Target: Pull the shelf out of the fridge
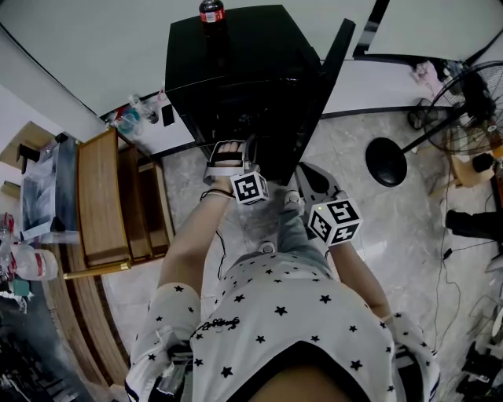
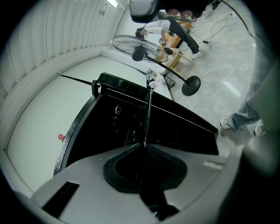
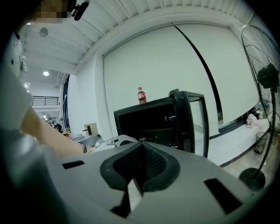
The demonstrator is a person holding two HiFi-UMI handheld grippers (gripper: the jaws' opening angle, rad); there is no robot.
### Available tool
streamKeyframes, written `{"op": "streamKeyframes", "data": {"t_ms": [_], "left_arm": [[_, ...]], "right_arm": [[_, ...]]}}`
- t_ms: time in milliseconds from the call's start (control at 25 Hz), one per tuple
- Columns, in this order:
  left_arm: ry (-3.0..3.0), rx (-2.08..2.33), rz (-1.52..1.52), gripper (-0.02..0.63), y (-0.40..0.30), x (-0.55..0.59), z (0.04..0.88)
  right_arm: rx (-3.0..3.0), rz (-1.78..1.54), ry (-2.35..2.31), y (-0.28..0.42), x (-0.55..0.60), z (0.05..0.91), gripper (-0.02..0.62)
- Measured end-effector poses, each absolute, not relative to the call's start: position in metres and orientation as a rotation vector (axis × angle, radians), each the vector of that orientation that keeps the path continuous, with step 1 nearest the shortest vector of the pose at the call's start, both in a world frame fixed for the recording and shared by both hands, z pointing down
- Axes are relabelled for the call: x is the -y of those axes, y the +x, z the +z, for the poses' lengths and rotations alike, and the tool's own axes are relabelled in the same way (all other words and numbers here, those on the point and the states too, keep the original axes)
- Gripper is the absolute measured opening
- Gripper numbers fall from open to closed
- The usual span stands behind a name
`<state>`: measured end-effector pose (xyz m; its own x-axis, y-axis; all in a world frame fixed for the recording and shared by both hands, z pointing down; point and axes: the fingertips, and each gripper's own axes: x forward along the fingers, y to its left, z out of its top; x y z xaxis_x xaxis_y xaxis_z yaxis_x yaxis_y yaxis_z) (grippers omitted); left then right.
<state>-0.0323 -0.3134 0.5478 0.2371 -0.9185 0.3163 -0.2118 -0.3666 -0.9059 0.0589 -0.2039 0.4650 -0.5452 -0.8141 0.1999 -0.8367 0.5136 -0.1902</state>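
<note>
The black fridge (image 1: 236,71) stands in front of me with its door (image 1: 336,51) swung open on the right. My left gripper (image 1: 228,153) reaches into the dark opening. In the left gripper view the jaws (image 2: 144,146) are shut on the thin edge of the shelf (image 2: 148,113), which runs away from them as a narrow line into the fridge (image 2: 113,127). My right gripper (image 1: 308,179) hangs back just outside the opening, shut (image 3: 140,143) with nothing between its pads, facing the fridge (image 3: 148,122) and its door (image 3: 199,122).
A cola bottle (image 1: 211,12) stands on top of the fridge. A wooden cabinet (image 1: 102,196) sits close on the left. A standing fan (image 1: 471,102) with a round black base (image 1: 386,161) is on the tiled floor to the right.
</note>
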Motion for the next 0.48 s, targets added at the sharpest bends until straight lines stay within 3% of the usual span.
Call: {"op": "streamKeyframes", "data": {"t_ms": [480], "left_arm": [[-1.74,-1.035,-1.164,0.044,-0.033,0.313,0.545]], "right_arm": [[2.659,0.404,1.458,0.057,0.205,0.465,-0.008]]}}
